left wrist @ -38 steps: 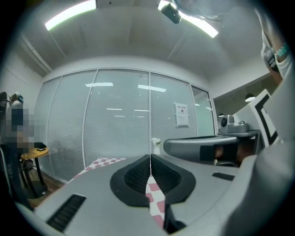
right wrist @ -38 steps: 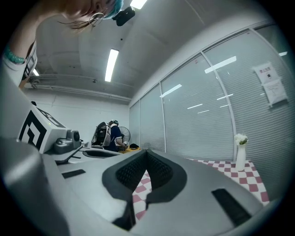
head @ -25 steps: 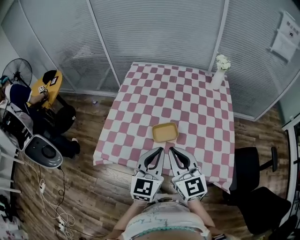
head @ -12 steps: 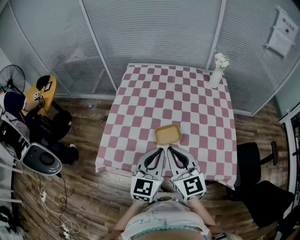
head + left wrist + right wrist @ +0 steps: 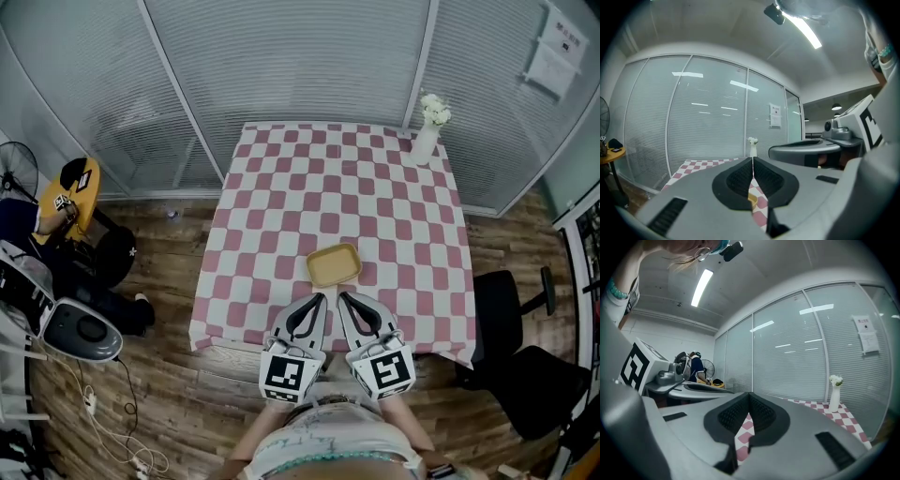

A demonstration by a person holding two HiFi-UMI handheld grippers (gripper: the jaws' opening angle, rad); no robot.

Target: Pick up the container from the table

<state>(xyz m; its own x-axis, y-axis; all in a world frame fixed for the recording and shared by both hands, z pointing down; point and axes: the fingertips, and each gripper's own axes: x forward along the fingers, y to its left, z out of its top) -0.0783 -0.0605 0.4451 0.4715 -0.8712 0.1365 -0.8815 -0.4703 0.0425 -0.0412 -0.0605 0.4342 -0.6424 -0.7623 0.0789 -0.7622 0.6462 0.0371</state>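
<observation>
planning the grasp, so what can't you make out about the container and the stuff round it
- Container: the left gripper view shows only a sliver of it under the shut left hand-held gripper. In the right gripper view it is hidden behind the shut right hand-held gripper.
- Whether anything lies in it: too small in the head view.
- Notice on the glass wall: print too small.

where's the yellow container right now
In the head view, the yellow container sits on the checkered table near its front edge, just beyond the tips of the left gripper and right gripper.
</observation>
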